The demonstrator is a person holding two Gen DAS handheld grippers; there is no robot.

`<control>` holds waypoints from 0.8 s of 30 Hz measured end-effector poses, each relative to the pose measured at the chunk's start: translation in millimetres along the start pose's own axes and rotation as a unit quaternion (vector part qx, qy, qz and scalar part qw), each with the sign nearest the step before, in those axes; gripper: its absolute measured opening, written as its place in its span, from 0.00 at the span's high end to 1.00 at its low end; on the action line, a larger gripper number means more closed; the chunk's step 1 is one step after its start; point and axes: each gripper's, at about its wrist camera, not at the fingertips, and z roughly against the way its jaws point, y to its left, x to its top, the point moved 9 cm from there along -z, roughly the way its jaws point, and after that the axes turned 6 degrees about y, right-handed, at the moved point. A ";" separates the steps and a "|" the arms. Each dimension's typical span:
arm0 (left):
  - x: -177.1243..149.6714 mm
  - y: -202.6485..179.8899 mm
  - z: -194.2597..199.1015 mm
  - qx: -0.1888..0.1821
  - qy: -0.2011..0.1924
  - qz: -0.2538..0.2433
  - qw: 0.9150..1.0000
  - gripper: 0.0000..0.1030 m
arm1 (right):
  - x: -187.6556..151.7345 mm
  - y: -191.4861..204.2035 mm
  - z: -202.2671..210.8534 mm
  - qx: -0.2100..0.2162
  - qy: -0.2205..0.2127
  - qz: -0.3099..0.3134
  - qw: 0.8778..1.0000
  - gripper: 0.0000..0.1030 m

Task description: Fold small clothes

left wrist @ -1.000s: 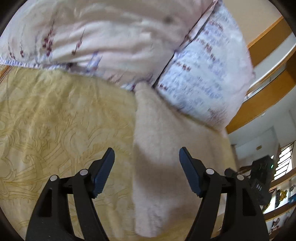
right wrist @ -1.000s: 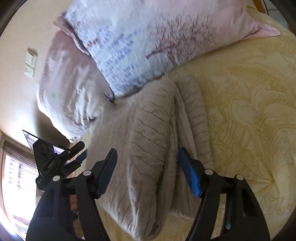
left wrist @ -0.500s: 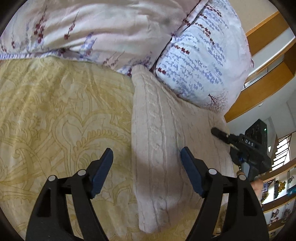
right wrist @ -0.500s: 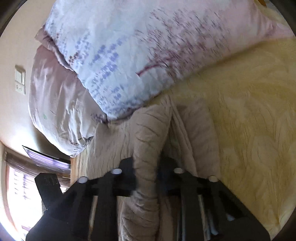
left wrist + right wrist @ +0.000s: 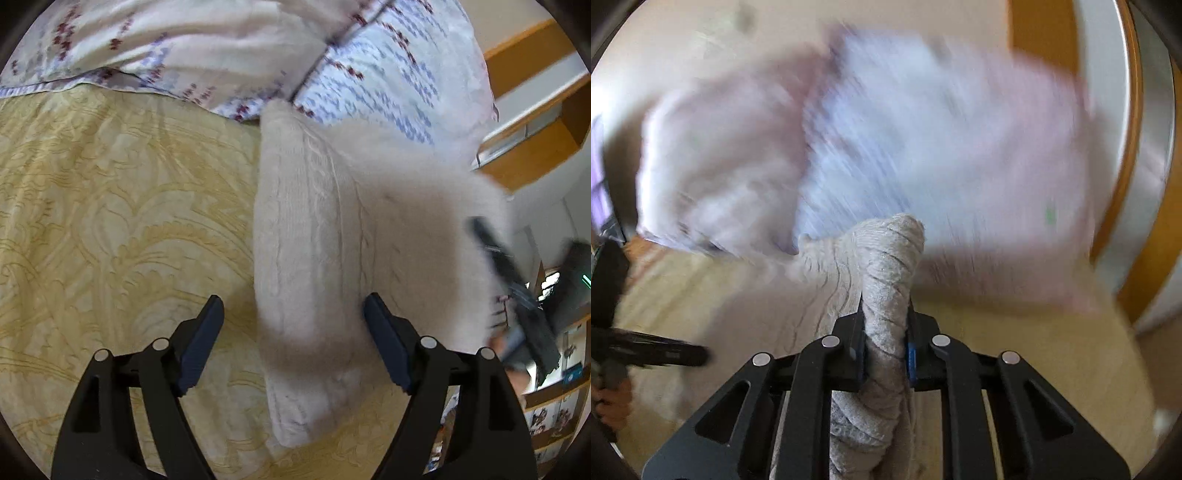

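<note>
Cream cable-knit sweater [image 5: 332, 236] lifted off the yellow bedspread [image 5: 110, 206] below floral pillows [image 5: 388, 74], bunched fold clamped by right gripper [image 5: 884, 354], left gripper [image 5: 293, 343] spread wide, nothing grasped.

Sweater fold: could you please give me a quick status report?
Right tool shut on sweater, bunched fold raised. Left tool open, straddling its near edge. Pillows touch the far end.

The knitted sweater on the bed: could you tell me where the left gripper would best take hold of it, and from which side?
Probably the near left folded edge of the sweater. That thick edge lies on the bedspread, between the open left gripper fingers. Come straight forward and down, then close across it. The right gripper already clamps another bunched part.
</note>
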 end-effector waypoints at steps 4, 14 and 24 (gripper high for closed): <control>0.9 -5.0 -2.5 0.006 -0.001 -0.018 1.000 0.24 | -40.2 -37.8 -47.5 0.080 0.087 -0.145 0.982 0.82; -20.0 -5.4 15.8 -0.018 0.010 -0.032 0.999 0.25 | -70.6 -68.5 16.4 0.131 0.068 -0.222 0.964 0.52; -52.6 -0.4 23.1 -0.019 0.034 -0.033 0.999 0.43 | -110.0 -15.0 27.3 0.138 0.090 -0.156 0.974 0.70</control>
